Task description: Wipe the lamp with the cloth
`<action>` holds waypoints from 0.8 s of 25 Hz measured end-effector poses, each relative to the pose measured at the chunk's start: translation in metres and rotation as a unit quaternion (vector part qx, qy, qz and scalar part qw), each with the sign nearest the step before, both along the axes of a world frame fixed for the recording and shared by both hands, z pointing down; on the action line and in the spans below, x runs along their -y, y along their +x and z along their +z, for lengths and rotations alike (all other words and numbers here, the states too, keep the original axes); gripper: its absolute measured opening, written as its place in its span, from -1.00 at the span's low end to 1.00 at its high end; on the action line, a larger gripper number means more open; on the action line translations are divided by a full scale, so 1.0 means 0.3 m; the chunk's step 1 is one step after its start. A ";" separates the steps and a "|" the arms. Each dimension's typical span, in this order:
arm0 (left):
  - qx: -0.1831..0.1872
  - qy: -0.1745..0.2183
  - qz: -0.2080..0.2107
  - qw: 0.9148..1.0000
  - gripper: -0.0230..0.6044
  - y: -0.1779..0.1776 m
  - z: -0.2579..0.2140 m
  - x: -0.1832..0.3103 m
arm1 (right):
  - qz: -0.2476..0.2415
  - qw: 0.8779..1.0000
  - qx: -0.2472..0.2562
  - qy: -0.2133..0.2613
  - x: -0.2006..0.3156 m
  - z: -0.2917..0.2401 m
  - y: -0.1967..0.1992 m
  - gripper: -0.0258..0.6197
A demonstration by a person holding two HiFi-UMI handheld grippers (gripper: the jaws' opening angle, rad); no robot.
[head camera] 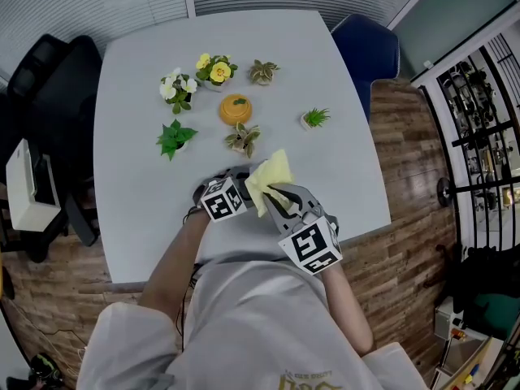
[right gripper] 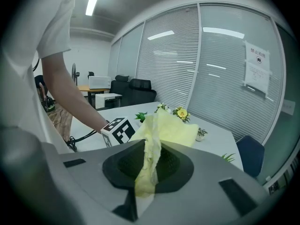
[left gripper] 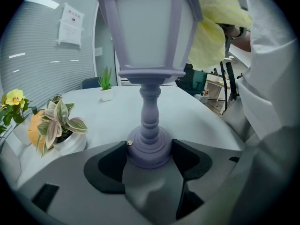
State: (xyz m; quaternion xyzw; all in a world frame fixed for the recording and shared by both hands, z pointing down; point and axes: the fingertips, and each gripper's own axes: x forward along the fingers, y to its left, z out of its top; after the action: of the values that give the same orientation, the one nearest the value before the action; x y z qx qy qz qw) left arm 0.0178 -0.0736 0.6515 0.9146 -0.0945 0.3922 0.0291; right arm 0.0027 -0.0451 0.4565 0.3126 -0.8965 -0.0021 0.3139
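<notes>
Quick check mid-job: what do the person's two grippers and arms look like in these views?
The left gripper and right gripper both have smooth light grey bodies with black, dished jaw pads. Each carries a white cube printed with black square markers. The person wears a white short-sleeved shirt, so the forearms are uncovered.

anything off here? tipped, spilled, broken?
Nothing stands out. The left gripper holds the lamp by its base, the right gripper pinches the yellow cloth by its top, and the potted plants stand upright on the table.

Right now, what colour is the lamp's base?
Lamp base: pale lilac, best in left gripper view.
</notes>
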 end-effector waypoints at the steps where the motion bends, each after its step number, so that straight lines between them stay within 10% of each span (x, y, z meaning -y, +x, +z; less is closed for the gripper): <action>1: 0.000 0.000 0.000 1.000 0.07 0.001 0.000 0.000 | -0.002 1.000 -0.002 0.003 0.001 -0.004 -0.004 -0.77; 20: 0.000 0.000 0.000 1.000 0.07 0.001 0.006 0.005 | -0.041 0.998 -0.044 0.033 0.052 -0.010 -0.077 -0.77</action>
State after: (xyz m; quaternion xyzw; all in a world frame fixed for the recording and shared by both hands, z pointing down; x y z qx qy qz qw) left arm 0.0182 -0.0752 0.6534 0.9148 -0.0945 0.3917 0.0290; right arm -0.0204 -0.0607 0.4535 0.2853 -0.8934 -0.0581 0.3421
